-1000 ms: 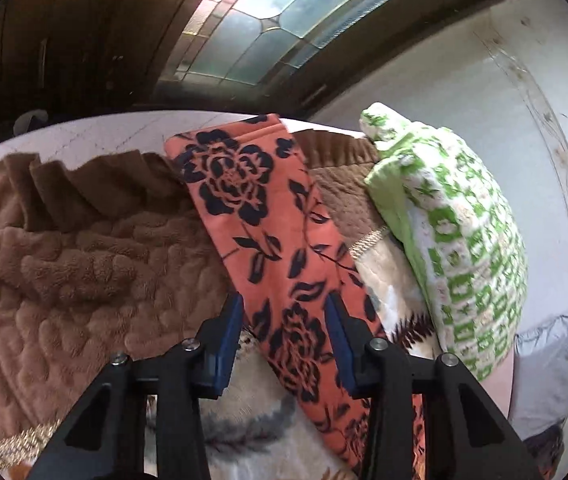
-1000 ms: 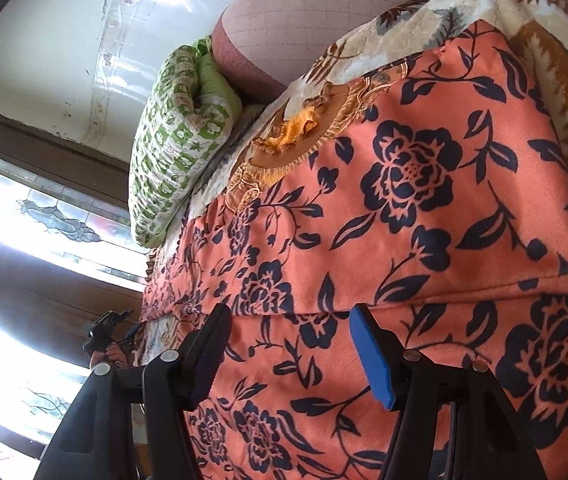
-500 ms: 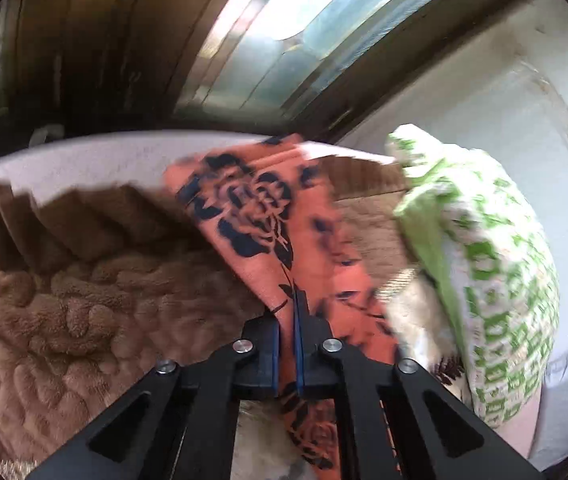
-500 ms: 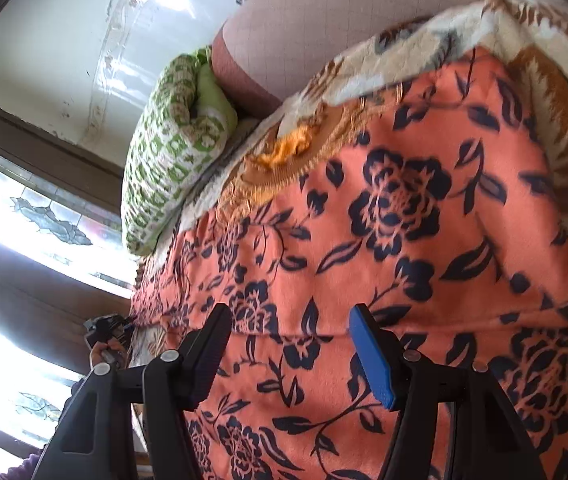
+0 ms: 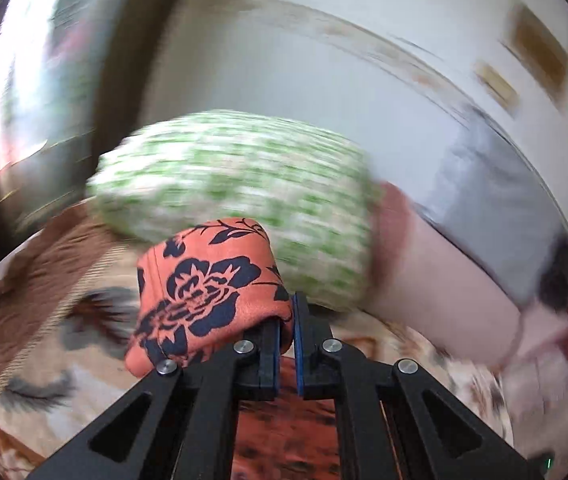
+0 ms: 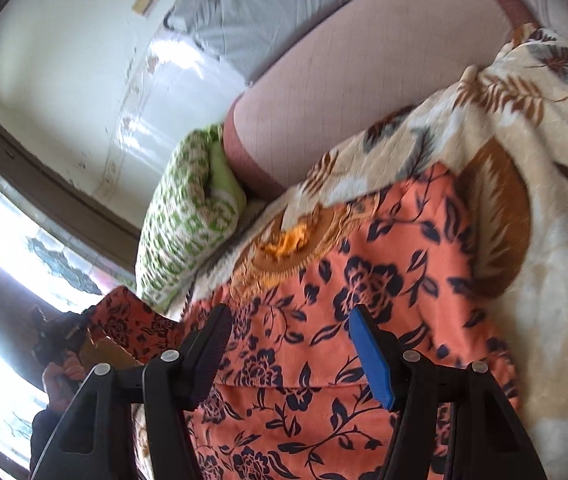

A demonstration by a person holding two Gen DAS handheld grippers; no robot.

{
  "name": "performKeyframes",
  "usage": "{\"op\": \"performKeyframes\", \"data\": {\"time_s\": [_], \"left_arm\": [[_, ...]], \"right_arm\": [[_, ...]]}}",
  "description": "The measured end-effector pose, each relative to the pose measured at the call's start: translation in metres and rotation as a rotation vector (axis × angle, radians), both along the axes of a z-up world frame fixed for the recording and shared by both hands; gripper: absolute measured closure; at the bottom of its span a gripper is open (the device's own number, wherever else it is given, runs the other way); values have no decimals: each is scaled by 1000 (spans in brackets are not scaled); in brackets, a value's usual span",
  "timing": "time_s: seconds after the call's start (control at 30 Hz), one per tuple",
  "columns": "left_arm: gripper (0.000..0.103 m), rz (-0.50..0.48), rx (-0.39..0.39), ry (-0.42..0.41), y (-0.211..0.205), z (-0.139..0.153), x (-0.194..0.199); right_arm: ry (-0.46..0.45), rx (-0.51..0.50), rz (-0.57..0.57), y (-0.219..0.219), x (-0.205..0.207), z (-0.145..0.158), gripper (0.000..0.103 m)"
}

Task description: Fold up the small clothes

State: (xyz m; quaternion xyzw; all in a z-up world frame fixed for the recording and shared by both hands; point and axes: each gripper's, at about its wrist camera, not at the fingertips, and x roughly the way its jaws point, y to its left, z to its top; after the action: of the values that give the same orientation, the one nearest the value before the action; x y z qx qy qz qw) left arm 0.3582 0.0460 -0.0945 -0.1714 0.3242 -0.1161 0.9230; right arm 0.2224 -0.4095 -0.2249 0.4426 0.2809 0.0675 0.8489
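Observation:
An orange garment with a dark blue flower print lies spread on a floral blanket. My left gripper is shut on one end of the garment, which is lifted and drapes over the left finger. In the right wrist view that lifted end hangs at the left, held by the left gripper. My right gripper is open, low over the flat part of the garment, and holds nothing.
A green-and-white patterned pillow lies at the blanket's far edge. A grey pillow leans on the white wall. A brown fleece blanket lies to the left. A pink mattress shows beyond the blanket.
My left gripper shut on the garment's end, then lifted it and swung right towards the pillows. My right gripper stayed open over the garment and shifted slightly.

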Motion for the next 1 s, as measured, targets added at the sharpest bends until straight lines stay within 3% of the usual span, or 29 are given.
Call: {"op": "performKeyframes", "data": {"time_s": [0.17,0.33,0.37,0.47,0.53,0.6,0.7,0.77,0.87,1.0], "left_arm": [[98,-231,41,-16,-136,9,-30],[98,-441,70,66,-249,-34,-57],[93,-492,76,106,-268,-48,-62],[48,-605,134,188,-300,-78,-75],[45,-617,137,152,-293,-82,-86],[34,-610,100,122,-274,-79,-88],[23,-544,-26,59,-219,-73,-90],[21,-508,-96,19,-181,-71,-93],[16,-365,-84,-11,-142,-83,-93],[16,-166,-21,49,-99,-120,-78]], "right_arm": [[-38,46,-85,-37,-21,10,39],[-52,106,-161,-70,-36,9,38],[-49,118,-170,-75,-37,7,38],[-31,130,-174,-83,-36,5,38],[-17,140,-162,-82,-33,2,36],[-7,143,-136,-76,-27,1,34],[5,113,-107,-64,-20,0,34],[19,94,-89,-53,-16,-2,34],[43,59,-36,-31,-6,-5,34],[72,-32,42,4,5,-7,34]]}}
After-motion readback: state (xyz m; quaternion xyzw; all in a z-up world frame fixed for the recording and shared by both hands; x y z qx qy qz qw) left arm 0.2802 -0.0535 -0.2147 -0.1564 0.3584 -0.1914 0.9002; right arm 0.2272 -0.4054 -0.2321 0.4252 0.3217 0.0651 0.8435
